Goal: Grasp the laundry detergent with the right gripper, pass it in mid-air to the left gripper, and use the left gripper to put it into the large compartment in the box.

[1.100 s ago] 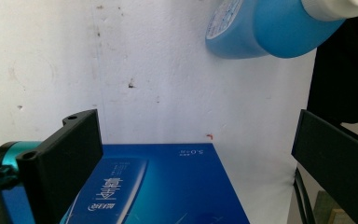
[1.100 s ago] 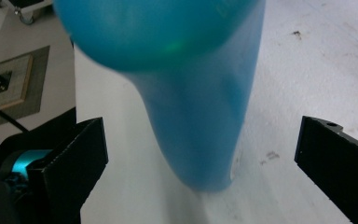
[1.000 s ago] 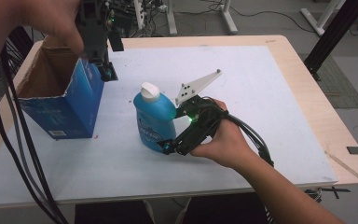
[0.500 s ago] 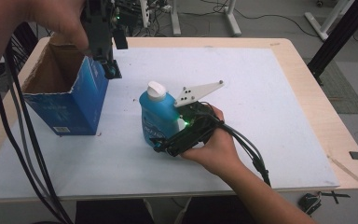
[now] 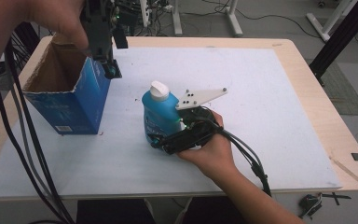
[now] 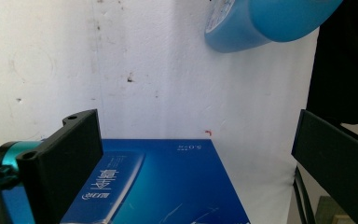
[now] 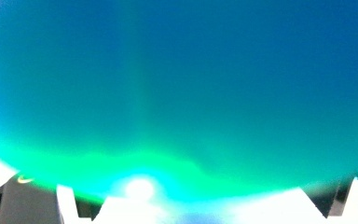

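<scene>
One blue bottle (image 5: 160,116) stands between the closing jaws of the right gripper (image 5: 161,140); one blue box (image 5: 70,100) sits under the open left gripper (image 5: 112,71) on the table (image 5: 270,93).

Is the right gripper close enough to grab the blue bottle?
Probably yes. The right gripper already has its jaws around the blue bottle, which stands upright on the white mat. They have just been closing on it, and nothing stands in the way.

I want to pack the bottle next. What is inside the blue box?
In the high view, the blue box stands open at the top, showing bare brown inner walls. Its near wall hides the bottom, so I cannot tell whether anything lies there.
</scene>
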{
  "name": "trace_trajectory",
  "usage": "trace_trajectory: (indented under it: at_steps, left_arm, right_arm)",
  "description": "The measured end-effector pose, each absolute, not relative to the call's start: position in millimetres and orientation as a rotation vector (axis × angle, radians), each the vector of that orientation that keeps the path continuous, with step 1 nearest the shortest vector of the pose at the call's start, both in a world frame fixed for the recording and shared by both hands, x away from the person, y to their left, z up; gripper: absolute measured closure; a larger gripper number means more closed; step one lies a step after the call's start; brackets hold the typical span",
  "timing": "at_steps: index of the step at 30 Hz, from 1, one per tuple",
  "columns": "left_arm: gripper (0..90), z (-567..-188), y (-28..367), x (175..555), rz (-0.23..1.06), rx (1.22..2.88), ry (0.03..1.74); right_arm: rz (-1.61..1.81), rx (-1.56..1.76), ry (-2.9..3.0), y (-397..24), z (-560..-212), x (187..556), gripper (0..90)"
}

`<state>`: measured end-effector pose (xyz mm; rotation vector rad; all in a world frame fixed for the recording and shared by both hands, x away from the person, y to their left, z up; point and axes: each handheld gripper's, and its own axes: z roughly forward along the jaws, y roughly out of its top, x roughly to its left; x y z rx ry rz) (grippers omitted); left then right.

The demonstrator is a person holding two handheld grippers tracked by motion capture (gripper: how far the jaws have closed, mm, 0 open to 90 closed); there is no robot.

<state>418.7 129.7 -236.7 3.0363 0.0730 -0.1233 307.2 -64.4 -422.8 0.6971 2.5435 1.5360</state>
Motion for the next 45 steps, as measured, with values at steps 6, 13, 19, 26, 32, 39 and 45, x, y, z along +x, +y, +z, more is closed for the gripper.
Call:
trace_trajectory:
  at_steps: [6,13,19,26,32,39,45]
  left_arm:
    - [1.7,-238,132,418,-0.123,3.034,0.08]
    - [1.7,-238,132,417,-0.125,3.035,0.076]
    - [1.7,-237,134,417,-0.121,3.03,0.078]
    - [1.7,-237,135,418,-0.12,3.033,0.075]
    - [1.7,-238,135,418,-0.119,3.031,0.075]
    - [1.7,-238,135,418,-0.118,3.03,0.083]
    - [1.7,-239,135,418,-0.121,3.033,0.078]
  right_arm:
    - [1.549,0.688,2.519,-64,-425,305,20.2]
    - [1.549,0.708,2.483,-65,-427,305,25.9]
    - [1.563,0.71,2.456,-63,-429,303,27.9]
    - [1.577,0.718,2.447,-63,-429,303,32.0]
    - [1.593,0.726,2.429,-63,-431,302,32.9]
    - [1.607,0.73,2.416,-63,-433,302,34.0]
    - [1.638,0.732,2.391,-63,-436,300,39.4]
